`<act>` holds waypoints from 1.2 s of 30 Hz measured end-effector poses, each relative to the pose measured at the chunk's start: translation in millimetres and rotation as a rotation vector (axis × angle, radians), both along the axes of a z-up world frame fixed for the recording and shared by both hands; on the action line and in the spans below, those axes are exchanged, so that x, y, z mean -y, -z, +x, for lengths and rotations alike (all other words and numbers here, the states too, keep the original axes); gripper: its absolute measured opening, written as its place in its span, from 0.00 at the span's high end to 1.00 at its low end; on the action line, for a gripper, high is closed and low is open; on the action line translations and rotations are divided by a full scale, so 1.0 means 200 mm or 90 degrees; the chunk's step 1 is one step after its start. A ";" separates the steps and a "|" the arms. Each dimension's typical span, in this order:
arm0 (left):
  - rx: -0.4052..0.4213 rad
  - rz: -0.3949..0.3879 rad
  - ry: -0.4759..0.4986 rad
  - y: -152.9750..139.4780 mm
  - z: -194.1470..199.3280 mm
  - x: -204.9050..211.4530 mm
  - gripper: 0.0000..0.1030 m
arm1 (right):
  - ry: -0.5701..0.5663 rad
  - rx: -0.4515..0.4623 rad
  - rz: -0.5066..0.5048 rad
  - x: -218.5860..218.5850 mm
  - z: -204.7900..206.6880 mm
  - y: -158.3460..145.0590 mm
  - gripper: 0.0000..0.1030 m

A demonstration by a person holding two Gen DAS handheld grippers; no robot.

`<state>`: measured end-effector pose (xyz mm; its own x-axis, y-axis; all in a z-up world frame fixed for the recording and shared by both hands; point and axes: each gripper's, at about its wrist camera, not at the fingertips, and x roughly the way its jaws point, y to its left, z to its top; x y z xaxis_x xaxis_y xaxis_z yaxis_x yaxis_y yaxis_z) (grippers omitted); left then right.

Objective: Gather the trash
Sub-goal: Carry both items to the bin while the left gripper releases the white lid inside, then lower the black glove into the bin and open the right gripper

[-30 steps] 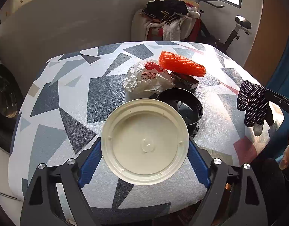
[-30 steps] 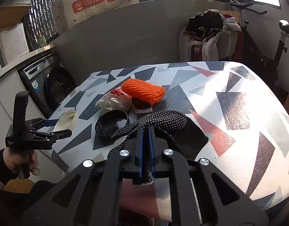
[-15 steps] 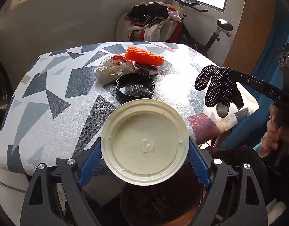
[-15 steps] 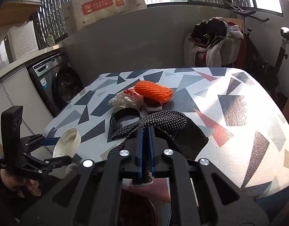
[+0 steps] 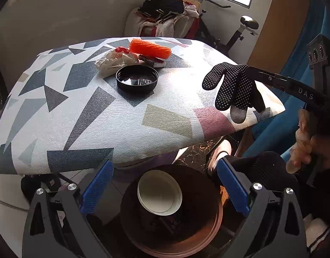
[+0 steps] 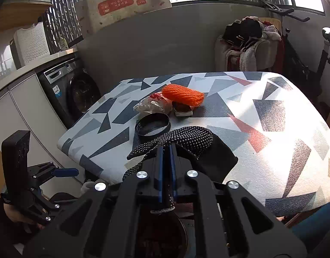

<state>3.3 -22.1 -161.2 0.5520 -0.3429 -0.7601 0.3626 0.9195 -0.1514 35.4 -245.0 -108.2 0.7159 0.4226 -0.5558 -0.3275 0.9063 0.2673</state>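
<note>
My left hand-held gripper [image 5: 162, 190] is opening, nothing between its jaws; the white lid [image 5: 159, 193] sits below in the bin [image 5: 212, 234]. My right hand-held gripper [image 6: 166, 172] pinches the dotted glove [image 6: 182, 135], bin at six o'clock beneath it.

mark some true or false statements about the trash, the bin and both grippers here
1. The round cream plastic lid lies inside the dark round bin. True.
2. The left gripper is clamped on the cream lid. False: its jaws are opening, with the lid below them in the bin.
3. The right gripper grips a black dotted knit glove. True.
4. The black round lid sits in the bin. False: it rests on the patterned table.
5. The orange foam net sleeve lies on the table behind the black lid. True.
</note>
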 end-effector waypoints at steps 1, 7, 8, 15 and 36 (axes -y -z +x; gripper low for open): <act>0.006 -0.003 -0.010 -0.02 0.00 -0.02 0.07 | -0.004 -0.002 0.000 -0.01 -0.01 0.01 0.90; 0.032 -0.013 -0.071 -0.10 -0.01 -0.14 0.06 | -0.057 -0.008 -0.013 -0.09 -0.09 0.05 0.90; 0.035 -0.014 -0.079 -0.11 -0.02 -0.16 0.06 | -0.068 -0.011 -0.018 -0.11 -0.11 0.05 0.90; 0.042 -0.019 -0.118 -0.13 -0.02 -0.25 0.06 | -0.139 -0.059 -0.034 -0.26 -0.20 0.18 0.90; 0.017 -0.035 -0.140 -0.06 -0.03 -0.31 0.06 | -0.200 -0.216 -0.108 -0.48 -0.25 0.52 0.89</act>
<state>-3.5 40.7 -150.0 0.6376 -0.2521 -0.7279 0.1587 0.9677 -0.1961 -15.2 -149.8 -213.0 0.3345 0.4724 -0.8155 -0.5118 0.8176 0.2637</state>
